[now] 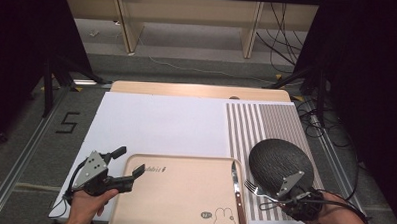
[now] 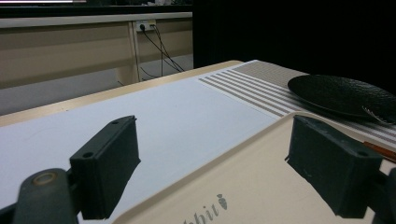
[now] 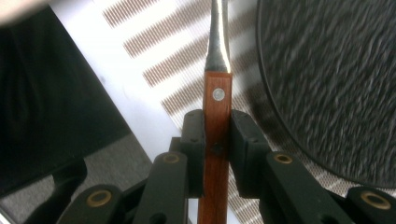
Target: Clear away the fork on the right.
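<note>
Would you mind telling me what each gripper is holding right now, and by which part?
The right gripper is clamped on the fork by its wooden handle. The left gripper holds nothing; its jaws stand open over the tray.

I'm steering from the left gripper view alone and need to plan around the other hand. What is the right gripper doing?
Observer: The right gripper is shut on a fork by its wooden handle, beside the near edge of the black plate.
Operator: Which way does the fork point?
Observer: In the high view its tines point left, toward the tray, over the striped mat.
Operator: Is any cutlery already on the tray?
Observer: Yes, a knife lies along the tray's right edge, blade pointing away from the person.
Operator: And my own gripper?
Observer: The left gripper is open at the tray's left corner, holding nothing.
</note>
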The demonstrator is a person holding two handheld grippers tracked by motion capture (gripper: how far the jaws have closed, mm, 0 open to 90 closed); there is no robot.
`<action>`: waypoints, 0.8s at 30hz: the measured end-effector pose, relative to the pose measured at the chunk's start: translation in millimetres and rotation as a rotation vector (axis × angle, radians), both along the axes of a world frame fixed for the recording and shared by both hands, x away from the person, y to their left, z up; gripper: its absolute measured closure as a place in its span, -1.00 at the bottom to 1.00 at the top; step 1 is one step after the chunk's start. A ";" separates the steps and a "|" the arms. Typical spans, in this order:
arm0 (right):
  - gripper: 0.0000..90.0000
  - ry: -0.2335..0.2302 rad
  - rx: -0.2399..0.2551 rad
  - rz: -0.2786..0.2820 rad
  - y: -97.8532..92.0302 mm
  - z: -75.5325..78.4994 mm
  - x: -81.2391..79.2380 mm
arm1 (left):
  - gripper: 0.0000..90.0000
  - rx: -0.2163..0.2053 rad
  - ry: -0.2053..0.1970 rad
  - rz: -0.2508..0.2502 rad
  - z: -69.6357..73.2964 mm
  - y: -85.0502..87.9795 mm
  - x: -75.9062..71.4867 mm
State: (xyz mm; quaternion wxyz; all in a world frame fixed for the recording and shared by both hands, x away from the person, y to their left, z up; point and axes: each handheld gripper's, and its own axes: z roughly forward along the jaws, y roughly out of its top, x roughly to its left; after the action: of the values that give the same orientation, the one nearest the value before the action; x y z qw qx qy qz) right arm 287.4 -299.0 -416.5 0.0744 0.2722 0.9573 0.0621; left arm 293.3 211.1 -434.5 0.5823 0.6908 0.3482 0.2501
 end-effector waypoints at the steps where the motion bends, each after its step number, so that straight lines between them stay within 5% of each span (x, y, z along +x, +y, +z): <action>1: 0.72 -0.001 0.006 -0.001 2.3 1.0 0.2 | -0.65 -0.002 0.001 0.001 0.0 0.0 0.1; 6: 0.72 0.009 0.050 -0.034 11.3 0.3 3.2 | -0.65 -0.001 0.001 0.002 -0.2 0.2 0.1; 14: 0.72 -0.010 0.038 -0.038 20.9 -3.4 6.7 | -0.65 0.000 0.004 0.002 -0.5 -0.3 0.5; 24: 0.72 -0.027 0.120 -0.035 46.7 1.4 11.4 | -0.65 0.000 0.005 0.001 -0.9 -0.5 0.5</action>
State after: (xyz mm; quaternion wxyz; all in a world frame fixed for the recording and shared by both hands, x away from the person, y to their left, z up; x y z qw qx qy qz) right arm 298.8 -252.4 -415.2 0.0720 0.2920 0.9459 0.1219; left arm 293.8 210.6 -435.4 0.5812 0.6913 0.3502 0.2484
